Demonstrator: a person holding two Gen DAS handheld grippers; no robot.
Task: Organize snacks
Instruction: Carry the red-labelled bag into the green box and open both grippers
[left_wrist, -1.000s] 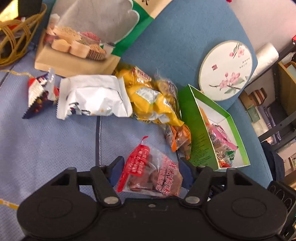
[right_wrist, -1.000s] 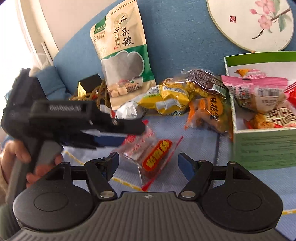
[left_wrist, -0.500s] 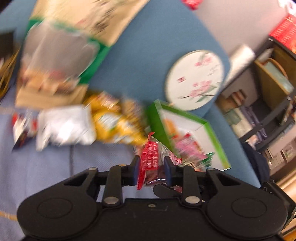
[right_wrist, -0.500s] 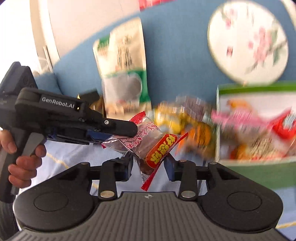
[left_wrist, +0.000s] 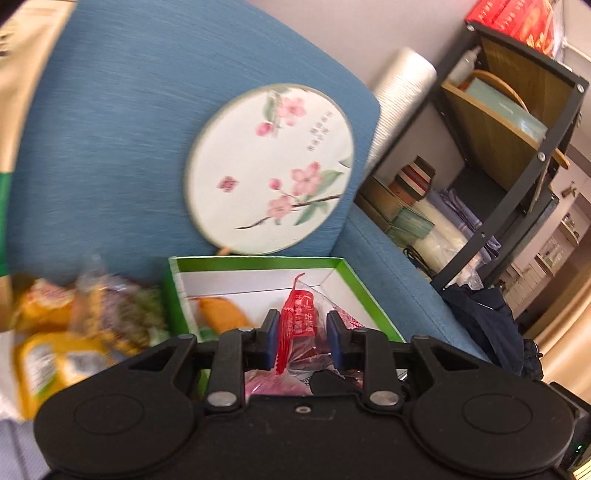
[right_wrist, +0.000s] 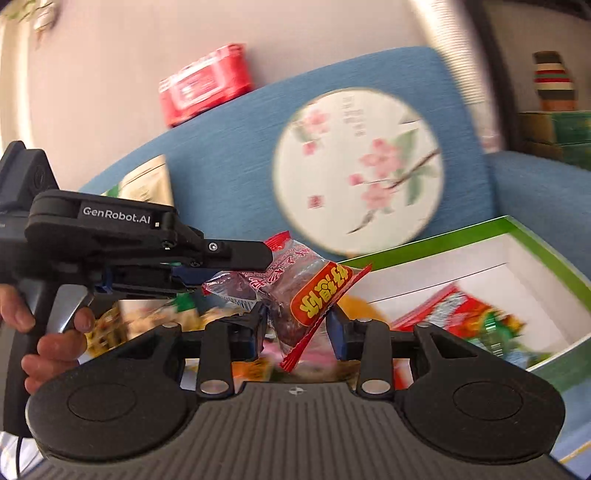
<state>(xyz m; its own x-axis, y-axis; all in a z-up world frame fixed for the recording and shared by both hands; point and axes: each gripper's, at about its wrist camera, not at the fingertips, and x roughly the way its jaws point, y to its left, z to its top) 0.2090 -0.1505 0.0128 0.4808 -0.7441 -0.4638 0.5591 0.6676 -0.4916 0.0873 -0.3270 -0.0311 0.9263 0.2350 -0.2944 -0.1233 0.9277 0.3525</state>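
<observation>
Both grippers hold one clear snack packet with red ends. In the left wrist view my left gripper (left_wrist: 301, 338) is shut on the packet (left_wrist: 300, 325), above the near edge of the green open box (left_wrist: 258, 261). In the right wrist view my right gripper (right_wrist: 297, 328) is shut on the same packet (right_wrist: 295, 280), and the left gripper (right_wrist: 236, 258) grips its left end. The box (right_wrist: 461, 236) lies to the right with several packets inside.
A round flower fan (left_wrist: 271, 170) leans on the blue sofa back (left_wrist: 110, 110). Loose yellow and orange snack packs (left_wrist: 66, 332) lie left of the box. A black metal shelf (left_wrist: 517, 147) stands right of the sofa. A red pack (right_wrist: 207, 81) sits atop the sofa back.
Both grippers closed on the red-ended packet, lifted it off the sofa seat and carried it right, toward the green box.
</observation>
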